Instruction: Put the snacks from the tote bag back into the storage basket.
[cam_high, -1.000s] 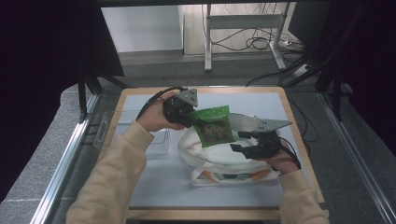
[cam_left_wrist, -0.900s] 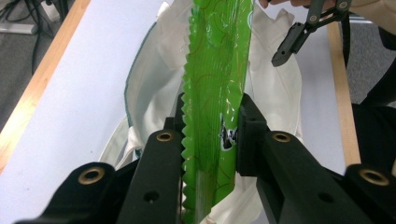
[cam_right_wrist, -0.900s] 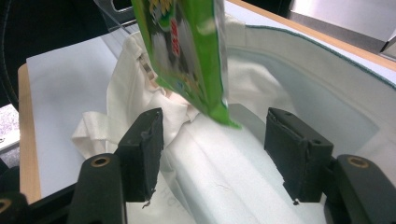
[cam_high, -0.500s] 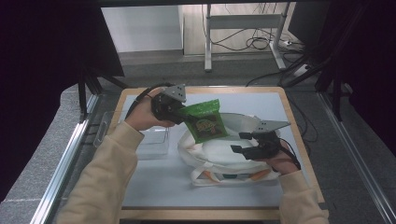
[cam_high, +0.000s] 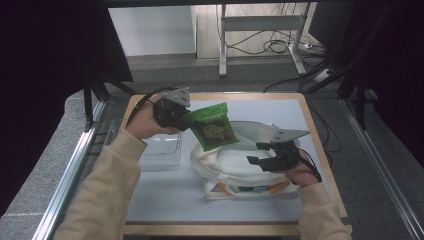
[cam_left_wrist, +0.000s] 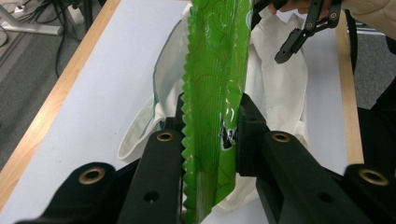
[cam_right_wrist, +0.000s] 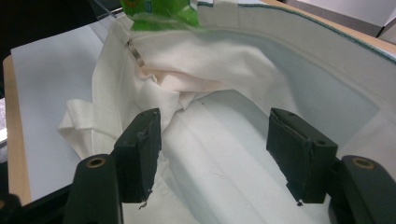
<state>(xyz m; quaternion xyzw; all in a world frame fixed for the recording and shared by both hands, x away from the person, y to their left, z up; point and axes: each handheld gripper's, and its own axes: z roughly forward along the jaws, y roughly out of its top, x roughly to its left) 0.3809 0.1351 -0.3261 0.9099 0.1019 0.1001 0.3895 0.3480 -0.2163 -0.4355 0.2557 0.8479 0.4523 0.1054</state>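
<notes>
Clearly the green snack packet (cam_high: 212, 125) is behaving as a light, crinkly thing: thin glossy film with a saw-toothed crimped seam, puffed with air and likely holding something brittle, so a hard squeeze on its belly is risking crushed contents. It is hanging in the air above the far-left part of the table, just over the rim of the white cloth tote bag (cam_high: 235, 162), pinched at one end by the left gripper (cam_high: 186, 119). In the left gripper view the two black pads are pressing flat on the packet's (cam_left_wrist: 212, 79) side faces near its sealed edge, which seems the sensible place to hold, since the film is slick and the flat seam is giving the pads something firm to bite.

The tote is looking soft and limp, woven cotton with a teal-trimmed mouth and floppy handles, slumping on the pale blue table mat (cam_high: 165, 200) toward the middle-right. The right gripper (cam_high: 261, 152) is sitting at the bag's right side with its fingers standing apart, pressing on nothing; in the right gripper view the bag's creased lining (cam_right_wrist: 224, 140) is lying between them, and its jaws have just been easing wider.

A clear plastic tray (cam_high: 160, 150) is resting near the table's left edge, rigid and shallow.
</notes>
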